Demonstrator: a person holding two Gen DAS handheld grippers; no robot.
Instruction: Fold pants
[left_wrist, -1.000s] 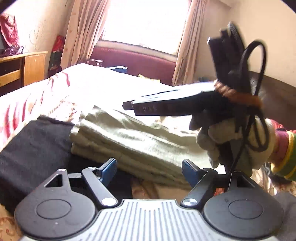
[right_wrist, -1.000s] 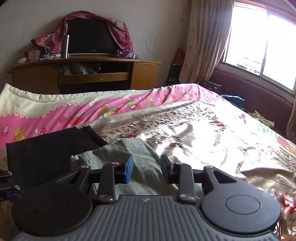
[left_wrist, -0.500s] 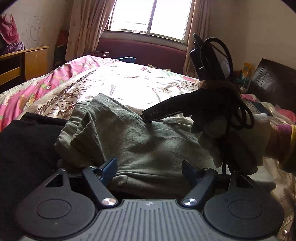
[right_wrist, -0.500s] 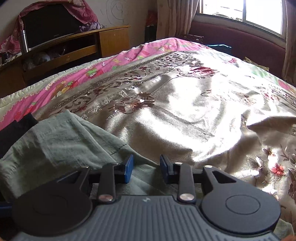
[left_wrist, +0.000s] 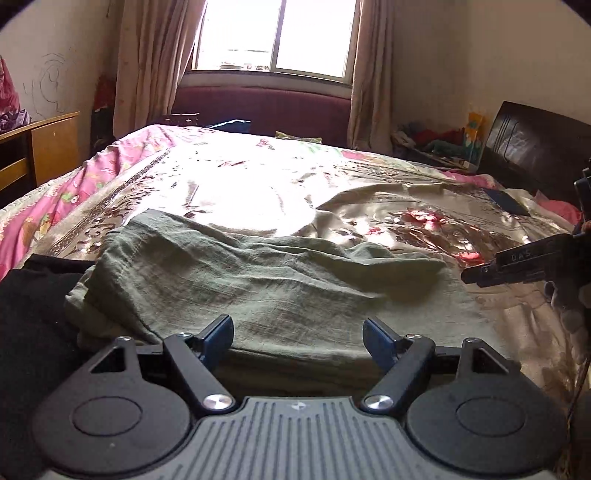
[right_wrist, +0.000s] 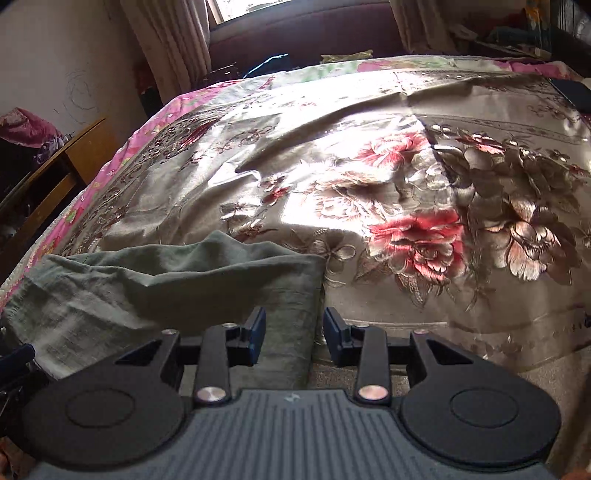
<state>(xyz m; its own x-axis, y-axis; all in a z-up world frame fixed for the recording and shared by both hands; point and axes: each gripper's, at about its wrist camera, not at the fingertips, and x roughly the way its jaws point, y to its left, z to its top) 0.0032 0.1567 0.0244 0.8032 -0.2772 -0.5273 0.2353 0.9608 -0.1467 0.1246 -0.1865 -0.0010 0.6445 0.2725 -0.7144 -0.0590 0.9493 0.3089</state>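
Green pants lie folded and wrinkled on the bed's floral cover. My left gripper hovers open over their near edge, with nothing between its fingers. In the left wrist view my right gripper reaches in from the right edge, held by a gloved hand, just past the pants' right end. In the right wrist view the right gripper hangs over the right edge of the pants. Its jaws are opening. Cloth shows in the gap, and the pads do not press on it.
A black garment lies against the pants' left side. A dark flat object rests on the far right of the bed near the dark headboard. A wooden cabinet stands at the left, and a maroon bench under the window.
My right gripper has swung from above the pants out to their right end and rolled. The pants now lie flatter. The left gripper has shifted a little and stays open.
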